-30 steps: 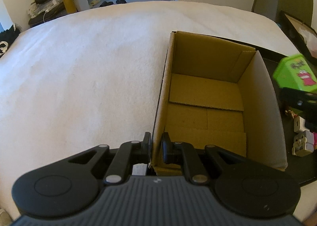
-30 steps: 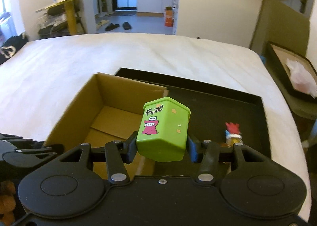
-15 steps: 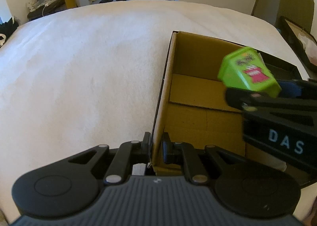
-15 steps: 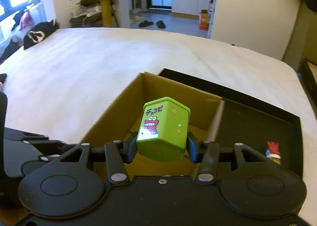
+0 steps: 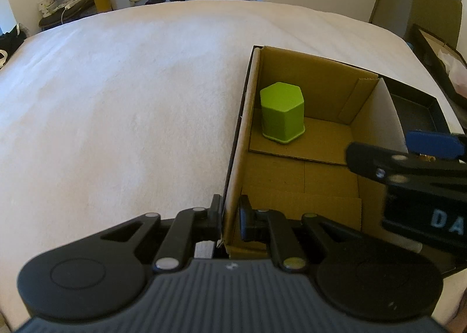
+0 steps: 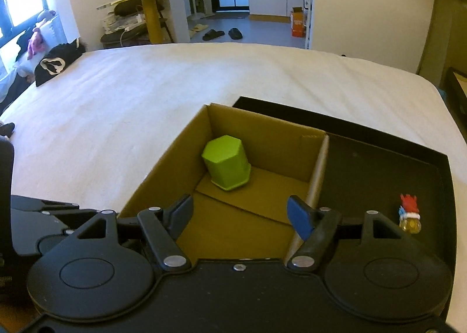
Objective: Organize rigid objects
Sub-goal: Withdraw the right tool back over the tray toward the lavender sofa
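One item is sorted: the green hexagonal box [image 6: 226,165] sits in the far left corner of the cardboard box [image 6: 262,134], at frame centre. The right gripper [image 6: 239,212] has just been opening, fingers spread with nothing between them. The left gripper [image 5: 230,217] pinches the carton's near wall. At least a small red-topped figurine [image 6: 410,213] is left in the black tray [image 6: 379,163], lower right

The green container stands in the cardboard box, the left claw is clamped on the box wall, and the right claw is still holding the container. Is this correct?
Not quite. The right claw holds nothing: its jaws have just been opening and are empty, as the right wrist view shows. The green container does stand in the cardboard box, and the left claw is clamped on its wall.
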Tool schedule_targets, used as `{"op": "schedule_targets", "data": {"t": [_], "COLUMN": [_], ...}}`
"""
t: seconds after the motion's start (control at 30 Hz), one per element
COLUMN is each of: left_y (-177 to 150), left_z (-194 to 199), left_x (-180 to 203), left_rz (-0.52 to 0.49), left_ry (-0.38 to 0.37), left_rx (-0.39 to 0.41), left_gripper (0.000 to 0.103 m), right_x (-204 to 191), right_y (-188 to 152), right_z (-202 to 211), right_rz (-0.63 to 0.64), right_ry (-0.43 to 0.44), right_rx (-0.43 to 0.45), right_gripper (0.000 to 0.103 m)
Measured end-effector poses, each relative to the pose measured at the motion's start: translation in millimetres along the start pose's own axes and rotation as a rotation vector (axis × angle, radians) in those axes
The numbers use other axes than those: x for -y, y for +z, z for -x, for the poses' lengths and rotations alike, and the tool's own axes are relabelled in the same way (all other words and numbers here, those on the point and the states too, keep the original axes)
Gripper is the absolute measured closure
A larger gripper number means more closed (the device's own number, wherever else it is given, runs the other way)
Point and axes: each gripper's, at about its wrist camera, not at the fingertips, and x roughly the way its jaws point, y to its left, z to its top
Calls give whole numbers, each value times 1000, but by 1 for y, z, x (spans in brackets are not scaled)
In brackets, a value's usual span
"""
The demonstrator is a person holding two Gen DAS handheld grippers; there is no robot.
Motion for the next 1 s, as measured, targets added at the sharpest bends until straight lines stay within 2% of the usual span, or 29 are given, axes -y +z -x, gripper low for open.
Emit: {"op": "schedule_targets", "data": {"t": [0.43,0.73,0.9,0.97,1.0], "left_y": [0,-2,-2,-1,-1], "left_z": [3,10,11,13,15], "left_x": [2,9,10,12,12], "left_rz": [-9,-37,-38,-43,-45], "left_ry": [4,35,76,99,100], "left_rx": [8,38,45,56,60], "left_gripper": [93,92,81,69,66], "right_x": [33,60,71,75,77], "right_y": [-17,-38,-50,-55,-58], "right_z": [27,36,42,43,44], "right_rz": [-77,-148,-173,-186,-196], "right_ry": [-81,-122,-143,-149,-148], "right_rx": [6,7,10,7,8], "right_gripper": [32,26,17,17,15]}}
